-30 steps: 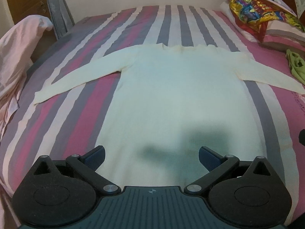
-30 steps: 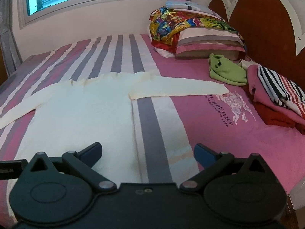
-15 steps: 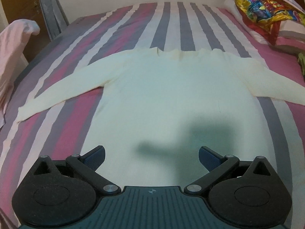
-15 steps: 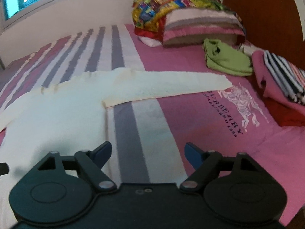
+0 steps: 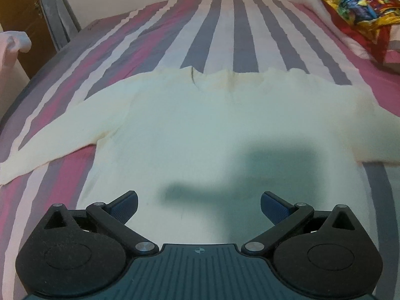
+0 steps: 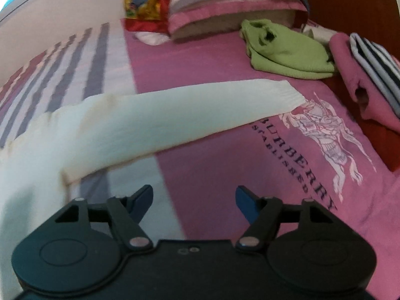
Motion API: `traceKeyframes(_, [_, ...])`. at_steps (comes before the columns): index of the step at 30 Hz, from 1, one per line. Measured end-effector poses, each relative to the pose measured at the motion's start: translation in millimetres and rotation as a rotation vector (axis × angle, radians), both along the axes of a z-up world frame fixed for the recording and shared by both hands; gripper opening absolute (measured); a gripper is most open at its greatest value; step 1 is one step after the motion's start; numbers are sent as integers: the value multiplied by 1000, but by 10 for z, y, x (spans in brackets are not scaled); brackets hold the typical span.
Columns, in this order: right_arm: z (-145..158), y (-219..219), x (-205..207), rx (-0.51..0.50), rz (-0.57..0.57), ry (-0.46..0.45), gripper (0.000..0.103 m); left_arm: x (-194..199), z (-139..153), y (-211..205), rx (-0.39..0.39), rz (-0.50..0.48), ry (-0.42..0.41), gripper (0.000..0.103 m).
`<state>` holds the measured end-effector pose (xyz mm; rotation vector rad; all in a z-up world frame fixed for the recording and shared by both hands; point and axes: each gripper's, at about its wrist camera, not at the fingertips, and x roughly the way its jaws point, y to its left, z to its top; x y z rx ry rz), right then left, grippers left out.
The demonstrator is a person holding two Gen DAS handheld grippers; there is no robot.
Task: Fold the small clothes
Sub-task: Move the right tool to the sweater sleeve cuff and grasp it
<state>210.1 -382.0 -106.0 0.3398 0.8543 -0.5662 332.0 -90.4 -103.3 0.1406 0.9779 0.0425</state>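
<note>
Cream sweater (image 5: 200,130) lies flat on the striped bed (image 5: 225,25), sleeves out. Left tongs (image 5: 198,206) wide, empty, over the hem. Right tongs (image 6: 193,200) have just been closing, nothing between them, near the right sleeve (image 6: 175,115). Approach step; next, probably pinch the sleeve and fold inward.

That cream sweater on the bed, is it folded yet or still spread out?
Spread out: the sweater lies flat on the bed, with both sleeves stretched out sideways.
</note>
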Motion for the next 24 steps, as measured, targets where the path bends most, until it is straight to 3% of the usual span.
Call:
traceKeyframes(13, [-275,-1086,342,85,-224,-6,72,496,-315,-61,26,48,35,103])
traceKeyframes(17, [-314,-1307,413,60,-267,-11,70,542,-340,-30,33,56,33,103])
traceKeyframes(18, [-324,-1345,423,57,-276,-17,69,551,-344,-13,34,58,34,103])
traceKeyframes(22, [-339,-1427,459,6,-286,-37,38,578,-346,60,34,61,38,103])
traceKeyframes(24, [-331,-1458,475,0,-287,-48,30,579,-340,96,35,59,40,103])
